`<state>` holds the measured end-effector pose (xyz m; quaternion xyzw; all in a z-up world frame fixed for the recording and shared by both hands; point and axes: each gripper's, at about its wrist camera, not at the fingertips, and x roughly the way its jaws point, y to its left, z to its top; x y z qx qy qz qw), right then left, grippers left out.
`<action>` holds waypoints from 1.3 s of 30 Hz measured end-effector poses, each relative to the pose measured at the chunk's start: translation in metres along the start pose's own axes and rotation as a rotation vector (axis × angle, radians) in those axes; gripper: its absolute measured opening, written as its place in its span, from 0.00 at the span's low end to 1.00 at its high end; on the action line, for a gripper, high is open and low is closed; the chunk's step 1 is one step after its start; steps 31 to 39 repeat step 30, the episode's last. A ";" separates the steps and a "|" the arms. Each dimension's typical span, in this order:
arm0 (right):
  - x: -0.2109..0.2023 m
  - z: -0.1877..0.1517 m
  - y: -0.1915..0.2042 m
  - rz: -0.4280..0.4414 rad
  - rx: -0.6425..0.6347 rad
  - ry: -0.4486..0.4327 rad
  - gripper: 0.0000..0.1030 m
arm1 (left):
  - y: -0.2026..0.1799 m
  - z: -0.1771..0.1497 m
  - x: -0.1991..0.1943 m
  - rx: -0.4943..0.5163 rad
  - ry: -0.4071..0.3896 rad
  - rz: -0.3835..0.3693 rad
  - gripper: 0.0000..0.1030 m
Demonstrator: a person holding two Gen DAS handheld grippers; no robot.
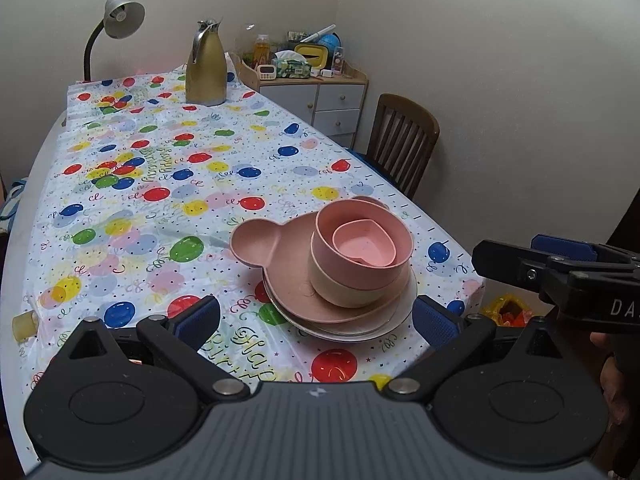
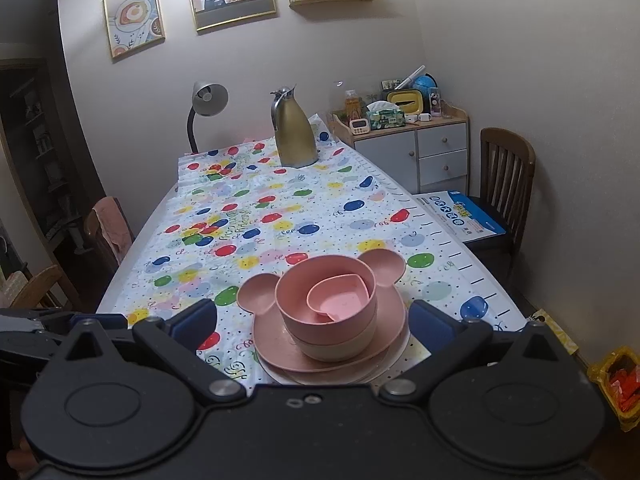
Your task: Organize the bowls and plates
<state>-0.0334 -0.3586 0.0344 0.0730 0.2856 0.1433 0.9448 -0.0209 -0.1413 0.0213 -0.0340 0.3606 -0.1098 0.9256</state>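
Observation:
One stack of dishes stands near the table's front right corner. A white plate [image 1: 404, 312] [image 2: 394, 364] is at the bottom, with a pink bear-eared plate [image 1: 256, 240] [image 2: 256, 292] on it. On that sit a cream bowl [image 1: 340, 292] [image 2: 340, 348], a pink bowl [image 1: 324, 236] [image 2: 296, 292] and a small pink heart-shaped dish [image 1: 364, 246] [image 2: 340, 304] nested inside. My left gripper [image 1: 316, 320] is open just before the stack, holding nothing. My right gripper [image 2: 312, 320] is open too, empty, its fingers on either side of the stack's near edge. It also shows at the right in the left wrist view [image 1: 560, 260].
A balloon-print tablecloth [image 1: 160, 184] [image 2: 280, 216] covers the long table. A gold jug [image 1: 206, 68] [image 2: 294, 132] and a desk lamp [image 1: 116, 20] [image 2: 206, 100] stand at the far end. A wooden chair [image 1: 404, 140] [image 2: 508, 172] and a drawer cabinet [image 2: 424, 152] are at the right.

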 end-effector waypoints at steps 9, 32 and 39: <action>-0.002 0.002 0.000 -0.005 0.004 -0.002 0.99 | 0.003 0.001 0.001 -0.022 0.013 0.004 1.00; 0.003 0.002 0.002 -0.013 0.007 0.016 0.99 | 0.006 0.003 0.008 -0.019 0.019 -0.019 1.00; 0.003 0.002 0.002 -0.013 0.007 0.016 0.99 | 0.006 0.003 0.008 -0.019 0.019 -0.019 1.00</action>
